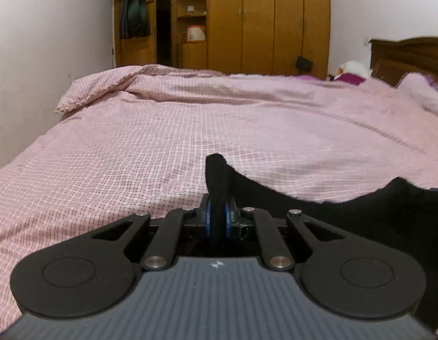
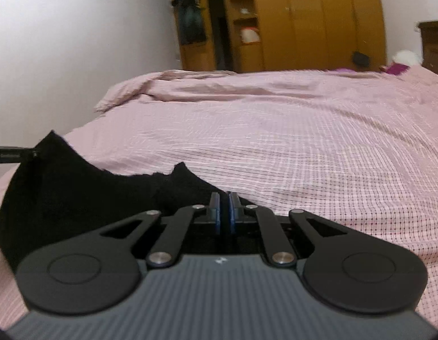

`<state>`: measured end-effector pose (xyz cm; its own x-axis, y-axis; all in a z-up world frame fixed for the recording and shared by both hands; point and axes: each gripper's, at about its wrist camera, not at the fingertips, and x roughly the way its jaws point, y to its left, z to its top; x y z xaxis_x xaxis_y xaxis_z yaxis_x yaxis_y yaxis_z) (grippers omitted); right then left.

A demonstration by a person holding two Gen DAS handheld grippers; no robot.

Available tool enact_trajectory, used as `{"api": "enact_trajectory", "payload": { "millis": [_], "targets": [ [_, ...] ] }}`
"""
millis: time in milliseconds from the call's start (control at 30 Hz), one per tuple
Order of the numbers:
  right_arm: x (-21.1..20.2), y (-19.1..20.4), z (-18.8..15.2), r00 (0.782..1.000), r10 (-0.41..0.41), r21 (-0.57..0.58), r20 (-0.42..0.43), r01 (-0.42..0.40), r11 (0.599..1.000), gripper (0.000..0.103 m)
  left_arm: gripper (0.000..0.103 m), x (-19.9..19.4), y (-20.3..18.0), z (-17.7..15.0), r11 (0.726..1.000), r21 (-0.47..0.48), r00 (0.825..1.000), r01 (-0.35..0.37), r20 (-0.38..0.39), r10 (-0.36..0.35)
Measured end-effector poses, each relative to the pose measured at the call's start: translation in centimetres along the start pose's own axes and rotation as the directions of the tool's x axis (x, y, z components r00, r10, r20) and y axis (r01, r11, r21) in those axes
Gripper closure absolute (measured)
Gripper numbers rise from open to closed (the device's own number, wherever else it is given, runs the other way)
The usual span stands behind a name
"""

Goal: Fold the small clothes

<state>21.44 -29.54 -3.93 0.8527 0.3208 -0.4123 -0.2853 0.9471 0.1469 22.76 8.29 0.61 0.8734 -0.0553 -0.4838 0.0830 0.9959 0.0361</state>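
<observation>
Nearest the lens in the left wrist view, the left gripper (image 1: 217, 218) is seen with its blue pads closed tight on a corner of the black garment (image 1: 346, 206), a peak of cloth standing up above the jaws. From there the garment is stretched away to the right, just above the pink checked bedspread (image 1: 134, 147). The right gripper (image 2: 225, 212) is closed as well, its pads nearly together; the cloth's edge runs in under its fingertips, so a thin fold is judged to be pinched there, though the contact itself is hidden. Two corners are held apart in this way, apparently so that the garment is spread taut before it is laid over for a fold.

Only the right wrist view shows the garment's full span, sagging in the middle, and the left gripper's tip at the far corner. Only the left wrist view shows cloth clearly clamped between pads.
</observation>
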Motion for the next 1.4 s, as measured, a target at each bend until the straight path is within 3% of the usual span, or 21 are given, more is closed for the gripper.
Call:
{"api": "enact_trajectory", "payload": {
  "millis": [133, 200, 267, 367, 467, 533, 600, 733, 800, 900, 1100, 1267, 1300, 1367, 1400],
  "targets": [
    [3.2, -0.9, -1.2, 0.994, -0.086, 0.050, -0.073, 0.089, 0.995, 0.093, 0.091, 4.5, -0.5, -1.5, 0.999, 0.033, 0.995, -0.042, -0.085, 0.045],
    [4.6, -1.5, -2.1, 0.979, -0.171, 0.067, -0.113, 0.179, 0.982, 0.092, 0.091, 6.2, -0.9, -2.8, 0.996, 0.059, 0.989, -0.068, -0.127, 0.075],
    [5.3, -2.3, -2.7, 0.967, -0.206, 0.094, -0.148, 0.221, 0.971, 0.092, 0.089, 7.3, -0.9, -4.0, 0.993, 0.080, 0.983, -0.089, -0.152, 0.100],
    [4.6, -3.0, -2.5, 0.970, -0.200, 0.125, -0.137, 0.217, 0.968, 0.092, 0.084, 6.9, -0.3, -4.3, 0.995, 0.071, 0.984, -0.075, -0.157, 0.085],
    [2.8, -1.9, -1.7, 0.973, -0.213, 0.048, -0.091, 0.218, 0.975, 0.092, 0.078, 5.2, 0.2, -3.4, 0.996, 0.065, 0.988, -0.055, -0.143, 0.064],
    [1.4, -0.8, -1.3, 0.981, -0.187, 0.012, -0.052, 0.188, 0.982, 0.092, 0.062, 3.8, 0.2, -3.0, 0.996, 0.075, 0.990, -0.053, -0.126, 0.062],
    [1.1, 0.2, -0.9, 0.991, -0.127, -0.007, -0.053, 0.127, 0.992, 0.092, 0.051, 2.7, -0.1, -3.1, 0.994, 0.091, 0.992, -0.055, -0.110, 0.065],
    [3.3, 1.6, -1.3, 0.991, -0.034, -0.036, -0.126, 0.030, 0.999, 0.092, 0.051, 3.9, -0.3, -4.6, 0.989, 0.123, 0.982, -0.082, -0.161, 0.102],
    [5.1, 1.8, -1.7, 0.984, -0.065, -0.031, -0.165, 0.061, 0.998, 0.092, 0.050, 4.9, 0.1, -5.7, 0.988, 0.113, 0.976, -0.103, -0.182, 0.122],
    [7.5, 1.1, -2.5, 0.969, -0.178, -0.030, -0.169, 0.175, 0.984, 0.097, 0.044, 5.4, 0.9, -7.0, 0.993, 0.069, 0.981, -0.100, -0.162, 0.110],
    [8.0, 0.5, -2.8, 0.971, -0.194, 0.013, -0.137, 0.197, 0.980, 0.099, 0.040, 5.7, 1.5, -6.8, 0.995, 0.037, 0.980, -0.092, -0.174, 0.097],
    [6.2, 0.0, -2.3, 0.979, -0.149, 0.112, -0.140, 0.166, 0.980, 0.096, 0.038, 4.7, 1.5, -5.8, 0.994, 0.015, 0.969, -0.106, -0.223, 0.106],
    [5.5, 0.1, -2.4, 0.979, -0.146, 0.126, -0.145, 0.164, 0.978, 0.094, 0.037, 4.2, 1.5, -5.6, 0.994, 0.008, 0.966, -0.106, -0.234, 0.105],
    [3.9, 0.3, -2.4, 0.982, -0.132, 0.151, -0.136, 0.152, 0.977, 0.076, 0.036, 3.1, 1.5, -5.2, 0.994, -0.014, 0.962, -0.111, -0.253, 0.104],
    [2.9, 0.4, -2.5, 0.987, -0.112, 0.170, -0.118, 0.131, 0.977, 0.060, 0.034, 2.5, 1.5, -5.0, 0.994, -0.024, 0.960, -0.110, -0.263, 0.100]
  ]
}}
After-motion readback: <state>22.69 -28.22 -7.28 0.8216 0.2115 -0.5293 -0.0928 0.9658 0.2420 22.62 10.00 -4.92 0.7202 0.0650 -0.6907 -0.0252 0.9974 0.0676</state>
